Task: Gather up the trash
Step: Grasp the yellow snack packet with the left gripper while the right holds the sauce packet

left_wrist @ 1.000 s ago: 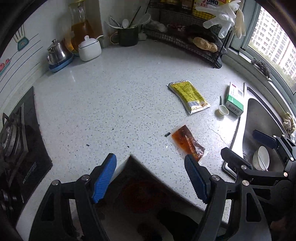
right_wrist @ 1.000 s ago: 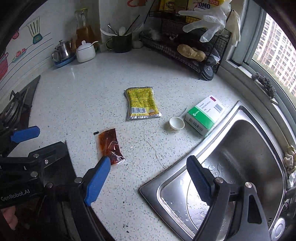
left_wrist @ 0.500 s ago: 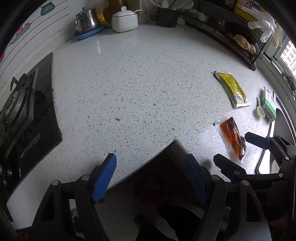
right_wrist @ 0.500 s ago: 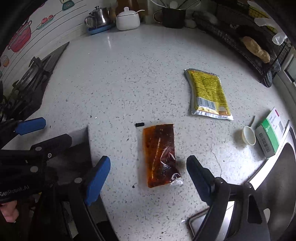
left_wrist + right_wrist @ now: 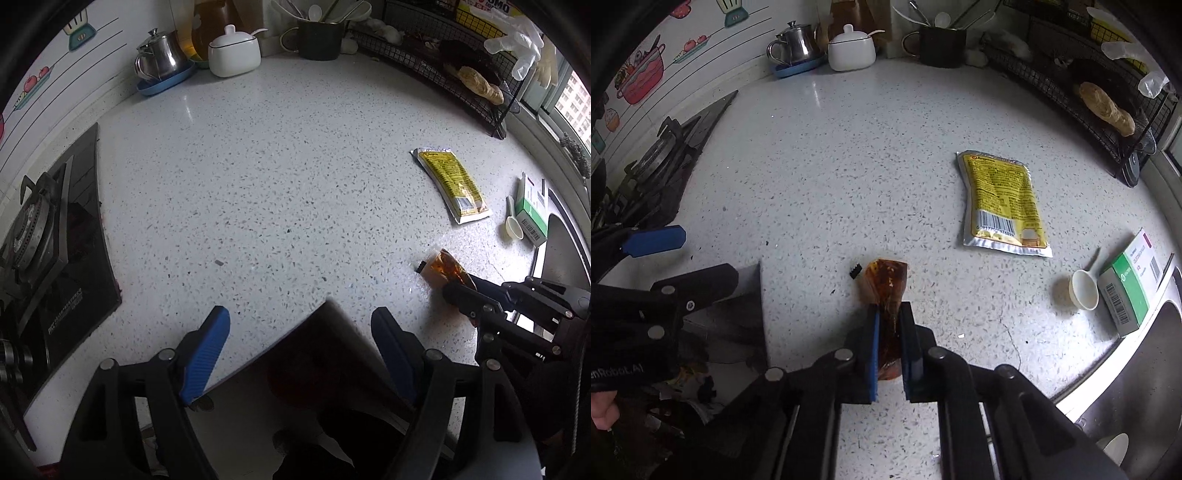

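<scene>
The right claw (image 5: 889, 332) has just been closing and is now clenched on the near end of the red sauce sachet (image 5: 886, 284), which lies on the speckled surface (image 5: 849, 166) close to its front edge, its far end still resting there. The sachet looks light, limp and greasy, likely to sag and slip, so a firm pinch across the sealed end seems safest; squeezing the filled middle might burst it. A small black scrap (image 5: 856, 272) sits just beside its far corner. The left claw (image 5: 299, 354) hangs released over the surface edge, holding nothing. Further trash lies well apart: a yellow foil packet (image 5: 1001, 199), a white scoop (image 5: 1084, 290) and a green-and-white box (image 5: 1126, 291) by the sink (image 5: 1137, 369). Nothing stands in the way of lifting.
</scene>
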### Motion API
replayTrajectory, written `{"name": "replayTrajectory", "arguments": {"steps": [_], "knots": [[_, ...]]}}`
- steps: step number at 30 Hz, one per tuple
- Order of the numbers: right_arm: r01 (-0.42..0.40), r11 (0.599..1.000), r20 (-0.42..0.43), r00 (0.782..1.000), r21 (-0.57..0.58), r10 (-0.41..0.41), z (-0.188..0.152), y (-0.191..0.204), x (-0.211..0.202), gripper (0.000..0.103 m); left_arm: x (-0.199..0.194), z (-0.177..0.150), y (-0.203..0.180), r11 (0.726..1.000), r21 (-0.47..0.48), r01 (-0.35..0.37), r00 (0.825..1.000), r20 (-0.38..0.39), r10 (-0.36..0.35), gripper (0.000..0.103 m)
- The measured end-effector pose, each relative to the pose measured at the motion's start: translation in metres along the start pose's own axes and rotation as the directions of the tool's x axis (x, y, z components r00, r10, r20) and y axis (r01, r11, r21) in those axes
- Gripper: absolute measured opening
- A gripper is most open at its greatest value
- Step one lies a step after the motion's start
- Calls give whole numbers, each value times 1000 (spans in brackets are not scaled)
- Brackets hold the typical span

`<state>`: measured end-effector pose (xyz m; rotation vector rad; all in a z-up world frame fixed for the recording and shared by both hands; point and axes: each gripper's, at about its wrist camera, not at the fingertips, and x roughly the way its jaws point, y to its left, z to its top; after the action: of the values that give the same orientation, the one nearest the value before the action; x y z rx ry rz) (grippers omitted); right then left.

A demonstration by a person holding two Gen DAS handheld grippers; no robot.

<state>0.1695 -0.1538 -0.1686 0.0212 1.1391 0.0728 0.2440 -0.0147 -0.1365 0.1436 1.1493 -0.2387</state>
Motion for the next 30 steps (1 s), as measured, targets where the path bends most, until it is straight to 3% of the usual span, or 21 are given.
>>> {"name": "replayTrajectory", "arguments": {"steps": [13,22,23,30], "knots": [[84,984,137,985,157,-106,40,-92,-66,7,-13,86,-80,983,149,104,989,87,-117,79],[131,970,112,981,205,-157,47,-143,-54,7,30,125,-135,970,173,171,984,15,-176,80],[135,969,105,982,207,-159,48,-148,-50,7,36,126,-140,970,174,172,985,1,-175,85],[128,969,81,986,209,-148,51,-176,-37,7,78,137,-161,979,139,151,987,-73,-142,85]]}}
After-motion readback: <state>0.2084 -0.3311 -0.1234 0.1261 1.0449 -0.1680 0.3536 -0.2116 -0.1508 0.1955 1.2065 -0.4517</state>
